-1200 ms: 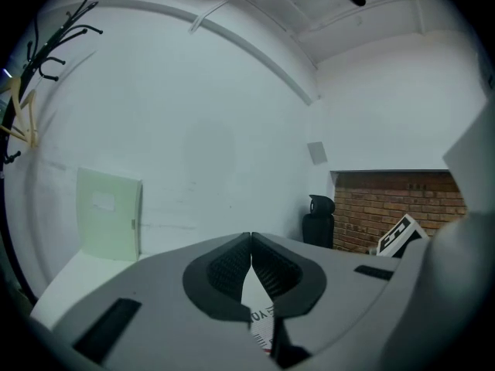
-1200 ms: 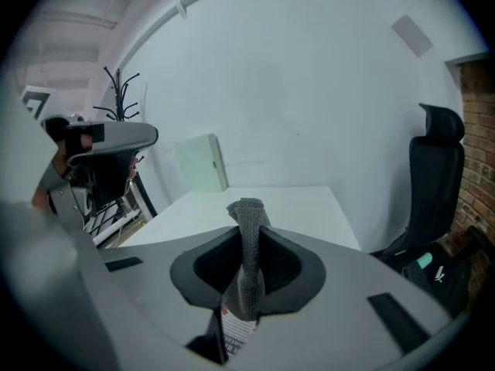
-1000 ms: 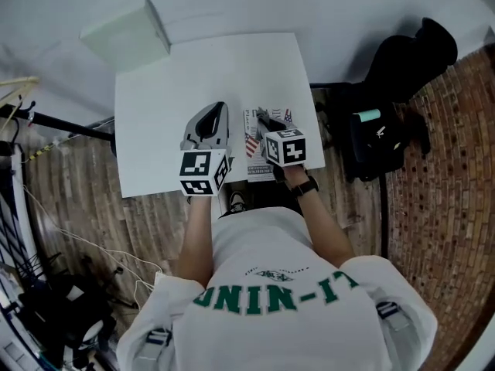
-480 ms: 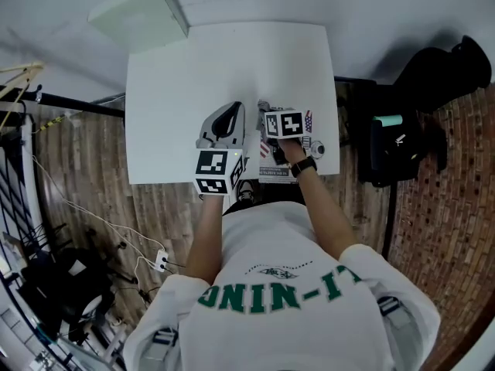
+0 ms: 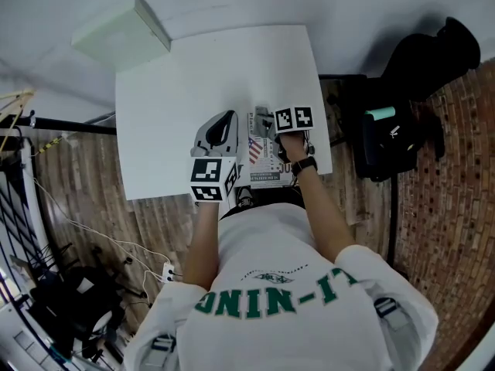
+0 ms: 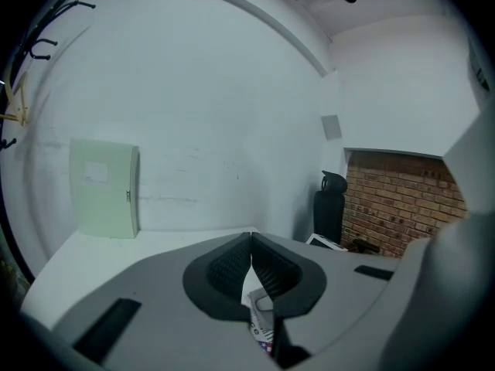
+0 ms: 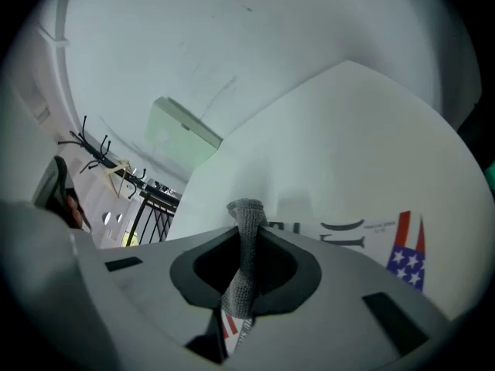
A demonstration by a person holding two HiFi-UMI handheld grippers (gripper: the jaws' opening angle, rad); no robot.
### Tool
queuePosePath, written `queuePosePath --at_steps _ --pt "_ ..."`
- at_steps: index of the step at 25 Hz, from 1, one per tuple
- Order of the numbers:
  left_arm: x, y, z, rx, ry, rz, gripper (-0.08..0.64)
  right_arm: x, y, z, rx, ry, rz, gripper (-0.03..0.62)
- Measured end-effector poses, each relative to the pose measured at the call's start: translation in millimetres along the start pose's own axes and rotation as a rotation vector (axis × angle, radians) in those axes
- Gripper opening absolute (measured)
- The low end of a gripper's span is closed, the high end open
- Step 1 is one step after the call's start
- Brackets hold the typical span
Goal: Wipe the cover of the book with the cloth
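A book (image 5: 267,165) with a white cover and a flag print lies at the near edge of the white table (image 5: 178,91). My right gripper (image 5: 267,120) is over the book's far end, shut on a grey knitted cloth (image 7: 246,253) that hangs between its jaws above the cover (image 7: 387,238). My left gripper (image 5: 224,126) is just left of the book, jaws shut with nothing between them (image 6: 250,242). A bit of the book (image 6: 263,332) shows beneath them.
A pale green box (image 5: 120,35) stands against the wall at the table's far left corner. On the floor to the right are a black bag (image 5: 390,141) and a black chair (image 5: 425,49). Cables and a stand lie at the left.
My right gripper has moved with the cloth from the near part of the book's cover toward its far end. The left gripper has stayed beside the book.
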State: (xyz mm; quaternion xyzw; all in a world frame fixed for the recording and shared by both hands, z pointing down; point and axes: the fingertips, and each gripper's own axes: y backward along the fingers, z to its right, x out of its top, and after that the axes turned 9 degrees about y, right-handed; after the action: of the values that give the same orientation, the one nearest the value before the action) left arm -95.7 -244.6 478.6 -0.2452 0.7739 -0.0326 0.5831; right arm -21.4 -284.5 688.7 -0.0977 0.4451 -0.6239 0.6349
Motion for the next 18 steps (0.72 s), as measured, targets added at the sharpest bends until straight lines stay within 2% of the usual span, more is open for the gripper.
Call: queuePosePath --at_steps 3,5,13,15,18 --pt "-1.8 -5.0 12.0 -0.021 -0.01 -0.007 0.014 -1.7 22.6 21.5 0.033 -0.082 0.024 0.048" --pt "-2.4 -7.7 21.4 -0.036 -0.016 -0.01 0.014 -3.2 42.0 40.9 0.013 -0.11 0.046 0.045" --pt "-6.1 -11.4 39.1 -0.069 -0.024 -0.012 0.015 -14.0 98.8 107.6 -0.215 -0.053 0.047 0.044" --pt "-5.9 -8.1 41.9 -0.067 -0.025 -0.007 0.014 -15.6 101.8 109.8 -0.231 -0.047 0.05 0.044" --pt "-3.6 1.3 42.1 -0.055 -0.033 0.007 0.014 -11.8 101.1 93.3 -0.211 -0.034 0.064 0.043"
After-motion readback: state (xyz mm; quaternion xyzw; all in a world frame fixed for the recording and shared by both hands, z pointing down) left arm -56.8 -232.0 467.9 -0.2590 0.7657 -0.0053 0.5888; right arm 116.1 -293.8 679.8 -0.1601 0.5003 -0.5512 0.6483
